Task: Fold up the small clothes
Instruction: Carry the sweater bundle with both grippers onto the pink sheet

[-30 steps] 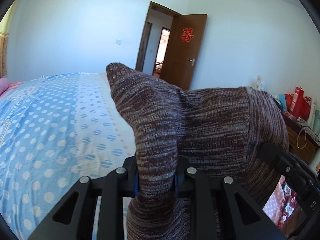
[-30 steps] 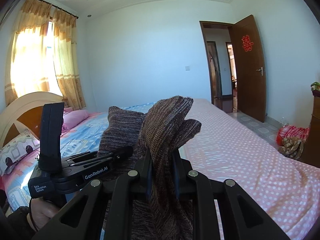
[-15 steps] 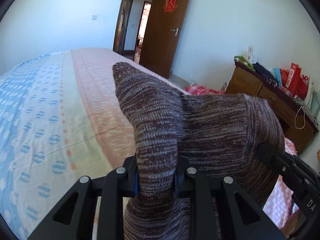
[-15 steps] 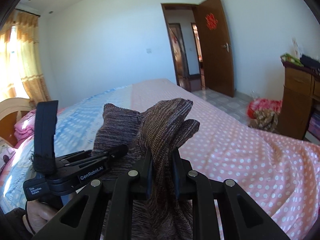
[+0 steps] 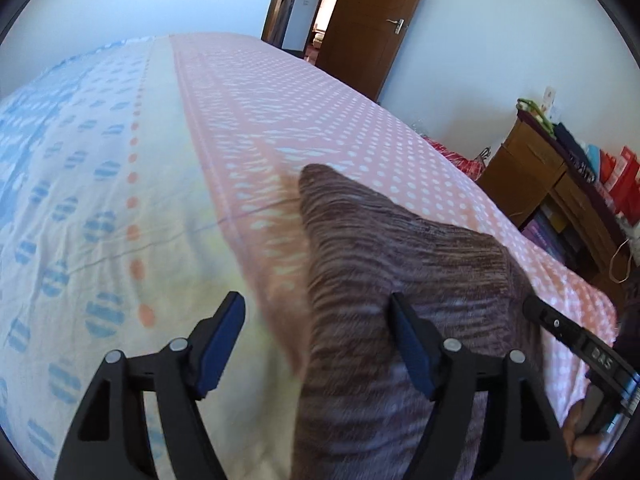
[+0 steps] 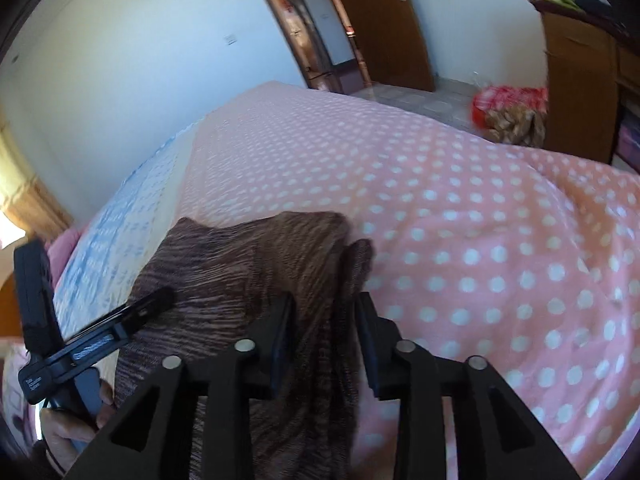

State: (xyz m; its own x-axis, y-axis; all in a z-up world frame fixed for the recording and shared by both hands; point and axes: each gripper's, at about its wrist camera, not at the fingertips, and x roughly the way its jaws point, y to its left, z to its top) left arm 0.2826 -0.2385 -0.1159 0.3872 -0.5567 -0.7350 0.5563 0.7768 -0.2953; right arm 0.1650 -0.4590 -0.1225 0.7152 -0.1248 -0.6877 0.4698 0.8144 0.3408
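Risk first, left to right. Left tongs [image 5: 316, 344]: spread wide and opening, blue pads clear of the knit [image 5: 400, 280], which passes between them nearer the right pad; no grip there now. Brown knit draped over the bed [image 5: 120, 200], straddling the pale strip and the pink dotted part, far corner peaked up rather than flat. Could slump sideways or roll off its fold line once freed, since nothing pins that left end. Could also snag on the right pad of the left tongs if pulled back carelessly, dragging the cloth along.

Right tongs [image 6: 324, 332]: narrower, opening too, a bunched ridge of knit between the pads; contact hard to judge through blur, seemingly loosened. If let go while bunched, likely a lumpy, uneven fold. Uneven release between the two sides could skew the edge. Near edge of bed close on the right; slipping off possible.
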